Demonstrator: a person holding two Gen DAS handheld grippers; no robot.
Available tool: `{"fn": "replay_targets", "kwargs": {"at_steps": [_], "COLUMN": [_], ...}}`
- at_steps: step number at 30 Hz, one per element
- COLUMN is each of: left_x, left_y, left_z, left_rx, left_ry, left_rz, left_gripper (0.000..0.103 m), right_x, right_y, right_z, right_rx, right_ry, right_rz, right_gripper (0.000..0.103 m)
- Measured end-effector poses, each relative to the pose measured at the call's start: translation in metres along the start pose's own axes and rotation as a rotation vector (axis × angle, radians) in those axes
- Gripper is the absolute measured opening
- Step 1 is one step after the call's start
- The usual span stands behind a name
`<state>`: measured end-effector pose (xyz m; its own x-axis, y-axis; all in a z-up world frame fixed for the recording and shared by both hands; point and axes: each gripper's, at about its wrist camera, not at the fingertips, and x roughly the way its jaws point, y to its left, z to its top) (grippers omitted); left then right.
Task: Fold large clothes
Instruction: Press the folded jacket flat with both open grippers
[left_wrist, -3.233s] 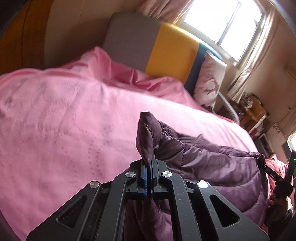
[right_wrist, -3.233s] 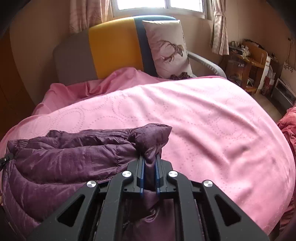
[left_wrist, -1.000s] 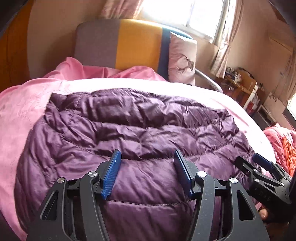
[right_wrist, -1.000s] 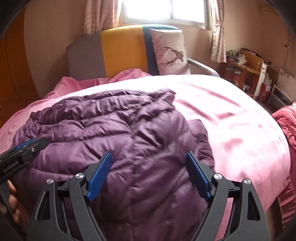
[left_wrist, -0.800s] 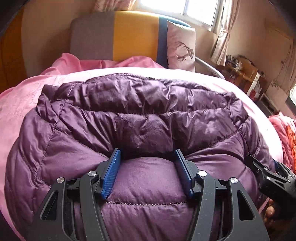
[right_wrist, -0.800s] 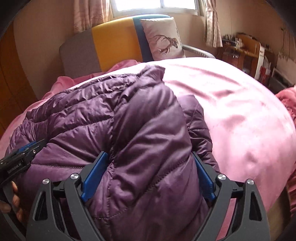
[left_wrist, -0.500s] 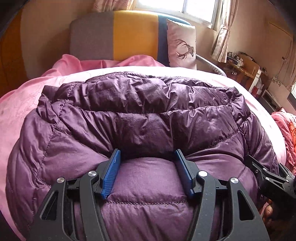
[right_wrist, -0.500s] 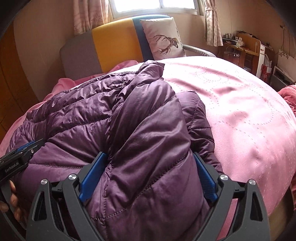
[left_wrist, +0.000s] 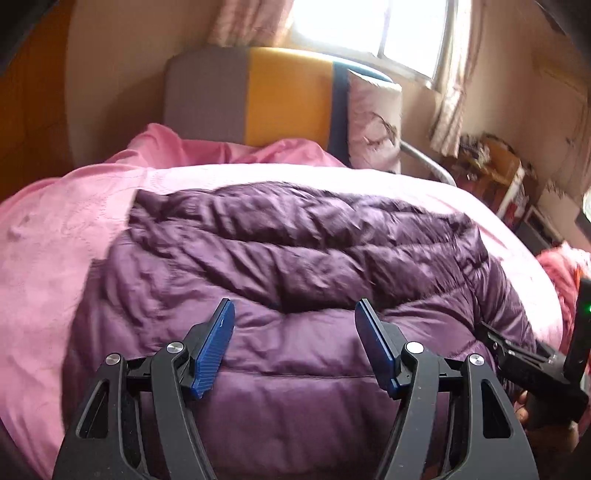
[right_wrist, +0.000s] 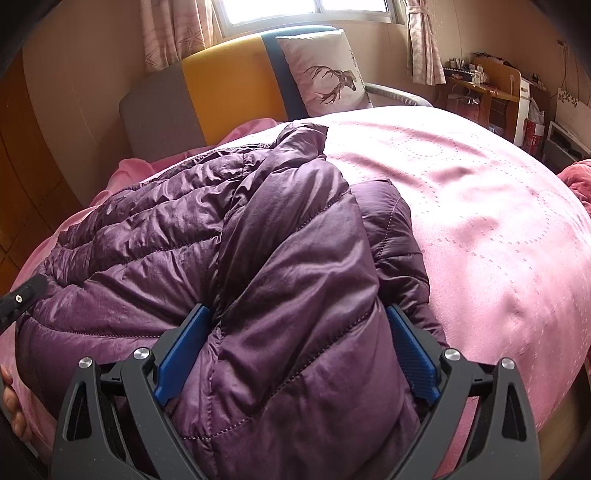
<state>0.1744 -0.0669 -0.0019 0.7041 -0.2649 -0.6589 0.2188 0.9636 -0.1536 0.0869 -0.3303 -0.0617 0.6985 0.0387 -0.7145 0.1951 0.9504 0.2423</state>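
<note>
A purple quilted down jacket lies spread on the pink bed cover; in the right wrist view the jacket has a sleeve or side panel folded over its top. My left gripper is open, its blue pads just above the jacket's near edge with a puffed fold between them. My right gripper is open wide, its jaws straddling the jacket's thick near part. The right gripper's body shows at the left view's right edge; the left gripper's tip shows at the right view's left edge.
A grey, yellow and blue headboard and a deer-print pillow stand at the bed's far end under a window. A wooden desk with clutter is at the right. A red-pink cloth lies beside the bed's right edge.
My left gripper has pulled back and lifted from the jacket, so its view is blurred and shows more bed. My right gripper has barely moved. Both stay open since releasing the jacket.
</note>
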Motion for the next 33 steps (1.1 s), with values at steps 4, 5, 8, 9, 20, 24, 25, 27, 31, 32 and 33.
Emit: {"fn": "replay_targets", "kwargs": {"at_steps": [4, 5, 8, 9, 20, 24, 25, 27, 31, 32, 33], "left_x": [-0.015, -0.016, -0.020, -0.020, 0.013, -0.006, -0.011, -0.015, -0.010, -0.006, -0.003], "left_y": [0.037, 0.040, 0.042, 0.039, -0.001, 0.032, 0.044, 0.073, 0.108, 0.110, 0.108], "left_z": [0.002, 0.003, 0.001, 0.001, -0.004, 0.005, 0.004, -0.001, -0.019, -0.022, -0.021], "left_rx": [-0.130, -0.139, -0.143, -0.138, 0.044, -0.067, -0.103, -0.185, -0.250, -0.248, -0.245], "left_ry": [-0.026, -0.024, -0.022, -0.021, 0.084, 0.000, -0.013, -0.013, 0.019, 0.029, 0.035], "left_rz": [0.000, -0.002, -0.020, -0.037, -0.067, -0.042, -0.026, 0.016, 0.077, 0.075, 0.082], "left_gripper": [0.066, 0.066, 0.066, 0.066, 0.066, 0.066, 0.066, 0.066, 0.063, 0.063, 0.063], "right_x": [-0.010, -0.015, -0.025, -0.028, -0.027, -0.025, -0.024, -0.024, -0.023, -0.023, -0.023], "right_y": [-0.010, -0.016, -0.032, -0.039, -0.074, -0.075, -0.072, -0.073, -0.074, -0.074, -0.074], "right_z": [0.008, 0.009, 0.008, 0.007, -0.011, -0.010, -0.010, -0.011, -0.012, -0.012, -0.012], "right_rx": [0.052, 0.079, 0.151, 0.170, 0.259, 0.254, 0.253, 0.253, 0.249, 0.249, 0.248], "right_ry": [0.021, 0.020, 0.020, 0.020, 0.075, 0.078, 0.077, 0.071, 0.061, 0.062, 0.066], "right_rz": [0.057, 0.078, 0.122, 0.129, 0.179, 0.187, 0.189, 0.196, 0.191, 0.190, 0.190], "right_gripper": [0.100, 0.101, 0.101, 0.101, 0.101, 0.101, 0.101, 0.101, 0.101, 0.101, 0.101]}}
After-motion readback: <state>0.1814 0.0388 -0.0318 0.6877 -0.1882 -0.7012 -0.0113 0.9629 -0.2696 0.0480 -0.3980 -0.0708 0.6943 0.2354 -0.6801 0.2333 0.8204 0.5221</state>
